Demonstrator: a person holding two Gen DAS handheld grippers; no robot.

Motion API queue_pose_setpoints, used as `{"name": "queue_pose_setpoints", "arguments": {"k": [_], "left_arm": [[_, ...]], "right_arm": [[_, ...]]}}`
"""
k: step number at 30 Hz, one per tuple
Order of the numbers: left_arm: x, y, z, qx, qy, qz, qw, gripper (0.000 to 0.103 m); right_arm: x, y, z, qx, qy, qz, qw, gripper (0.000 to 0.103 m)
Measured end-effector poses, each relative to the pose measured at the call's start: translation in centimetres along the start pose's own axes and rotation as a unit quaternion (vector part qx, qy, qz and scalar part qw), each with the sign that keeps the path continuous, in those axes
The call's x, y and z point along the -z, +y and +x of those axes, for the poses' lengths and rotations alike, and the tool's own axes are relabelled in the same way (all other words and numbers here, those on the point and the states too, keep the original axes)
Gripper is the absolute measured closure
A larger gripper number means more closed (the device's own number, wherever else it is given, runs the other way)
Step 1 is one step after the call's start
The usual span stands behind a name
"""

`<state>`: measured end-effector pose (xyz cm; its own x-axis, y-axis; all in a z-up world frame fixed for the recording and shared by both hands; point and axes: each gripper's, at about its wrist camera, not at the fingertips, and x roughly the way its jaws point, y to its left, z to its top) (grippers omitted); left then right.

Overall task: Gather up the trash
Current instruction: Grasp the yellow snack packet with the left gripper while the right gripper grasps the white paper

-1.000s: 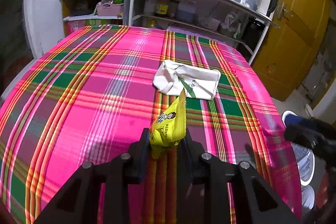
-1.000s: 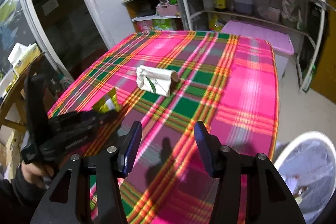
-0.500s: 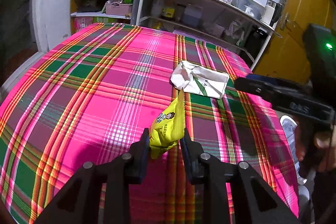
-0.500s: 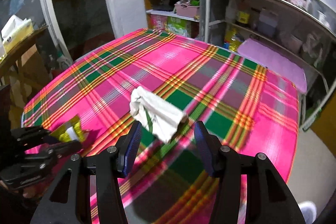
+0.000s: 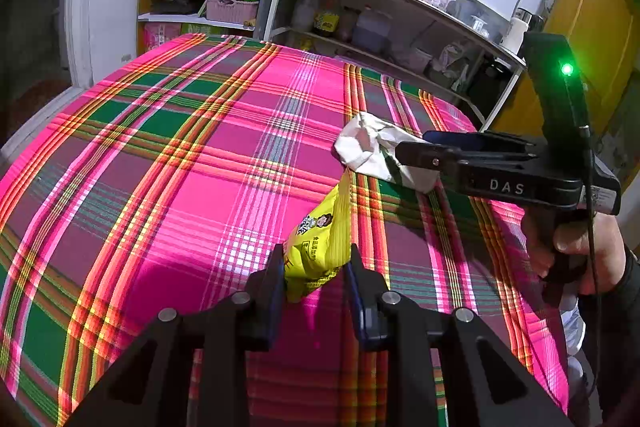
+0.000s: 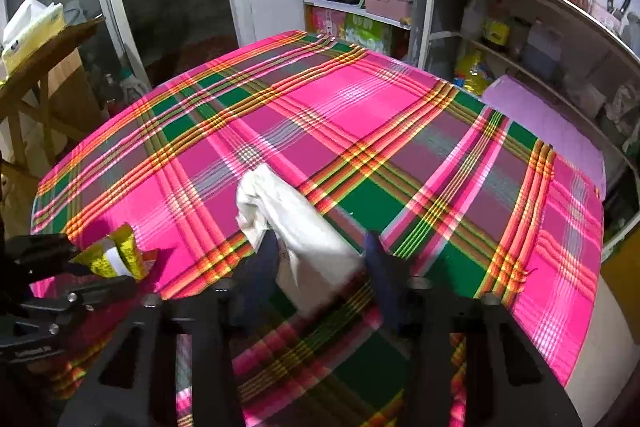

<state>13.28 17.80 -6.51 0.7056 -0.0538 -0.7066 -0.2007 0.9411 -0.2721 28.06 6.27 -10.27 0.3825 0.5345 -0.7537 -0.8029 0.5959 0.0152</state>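
A yellow snack wrapper [image 5: 320, 239] stands up between the pads of my left gripper [image 5: 316, 259], which is shut on it just above the pink plaid tablecloth [image 5: 160, 167]. A crumpled white wrapper [image 6: 288, 211] lies on the cloth near the middle. My right gripper [image 6: 320, 251] straddles its near end; the jaws are closing and both pads meet its sides. From the left wrist view the right gripper [image 5: 412, 145] comes in from the right onto the white wrapper [image 5: 360, 147]. The right wrist view shows the left gripper [image 6: 100, 267] and yellow wrapper [image 6: 116, 255] at lower left.
Metal shelves [image 5: 360, 27] with bottles, tubs and a pot run along the wall behind the table. A yellow door [image 5: 592, 39] is at the right. A wooden stand [image 6: 44, 67] sits off the table's left. A person's hand [image 5: 576, 239] grips the right handle.
My right gripper swung in over the table from its edge to the white wrapper and its jaws narrowed around it. The left gripper drifted slightly, still holding the yellow wrapper.
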Motion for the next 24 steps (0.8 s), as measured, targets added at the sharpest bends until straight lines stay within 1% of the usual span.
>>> {"name": "queue_pose_setpoints", "arguments": {"k": [1, 4, 7, 14, 18, 24], "left_arm": [[0.0, 0.0, 0.0, 0.0, 0.0, 0.0, 1.0, 0.075], [0.0, 0.0, 0.0, 0.0, 0.0, 0.0, 1.0, 0.075], [0.0, -0.1, -0.1, -0.002, -0.001, 0.0, 1.0, 0.075], [0.2, -1.0, -1.1, -0.002, -0.006, 0.008, 1.0, 0.075], [0.4, -2.2, -2.0, 0.006, -0.012, 0.016, 0.9998, 0.075], [1.2, -5.2, -3.6, 0.024, -0.018, 0.038, 0.9988, 0.075]], "right_arm": [[0.0, 0.2, -0.1, -0.001, 0.002, 0.001, 1.0, 0.076], [0.3, 0.9, -0.4, 0.002, 0.006, -0.005, 1.0, 0.081], [0.8, 1.5, -1.2, 0.006, 0.002, -0.004, 1.0, 0.082], [2.6, 1.8, -5.0, 0.003, -0.027, 0.042, 0.999, 0.082], [4.3, 2.0, -7.1, 0.01, -0.036, 0.068, 0.997, 0.082], [7.1, 2.3, -10.4, 0.02, -0.041, 0.094, 0.994, 0.082]]}}
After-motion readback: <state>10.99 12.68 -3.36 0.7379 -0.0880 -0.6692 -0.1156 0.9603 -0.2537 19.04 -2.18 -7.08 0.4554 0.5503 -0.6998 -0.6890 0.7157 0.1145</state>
